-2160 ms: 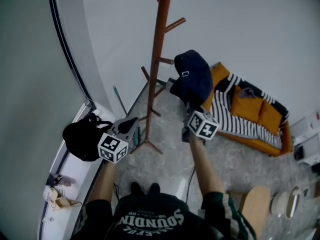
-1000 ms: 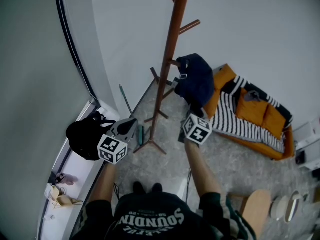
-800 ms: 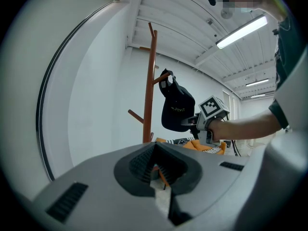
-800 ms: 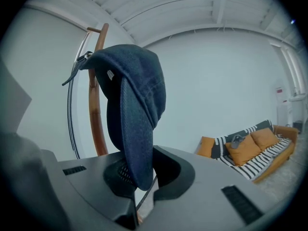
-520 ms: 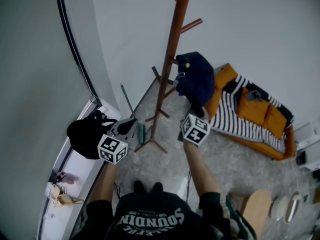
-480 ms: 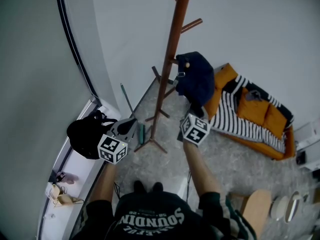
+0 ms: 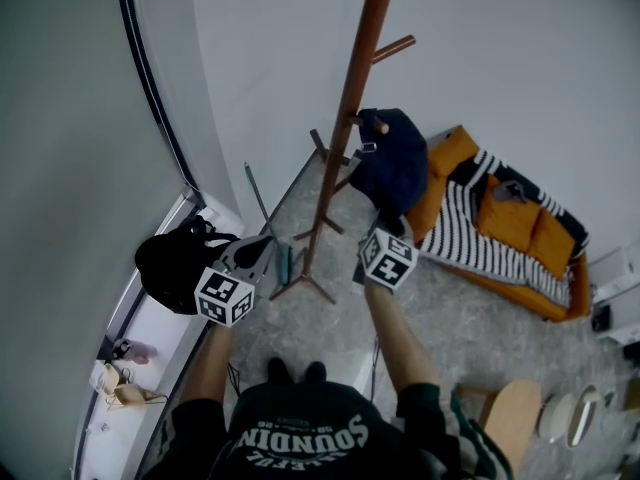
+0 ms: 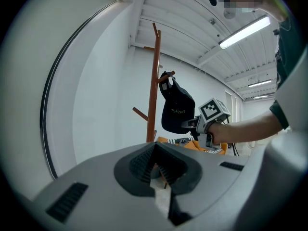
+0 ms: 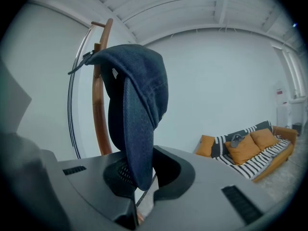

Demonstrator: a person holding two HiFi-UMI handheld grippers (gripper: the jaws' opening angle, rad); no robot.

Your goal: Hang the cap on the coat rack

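The cap (image 7: 392, 163) has reached the coat rack (image 7: 345, 118); a peg (image 7: 373, 123) now pokes through its back. The right gripper (image 9: 139, 177) fingers still pinch the brim (image 9: 134, 138), so the cap is hooked but not let go. The left gripper (image 8: 156, 170) fingers are together and empty.

A dark blue denim cap (image 7: 392, 163) is seen at upper centre of the head view. Its rear strap is hooked over a short peg of the brown wooden coat rack (image 7: 345, 118) (upright pole, angled pegs), and its brim is hung downward.

Speckled grey floor (image 7: 455, 303), wooden coat rack (image 7: 360, 68) standing, orange sofa (image 7: 525, 233) alongside
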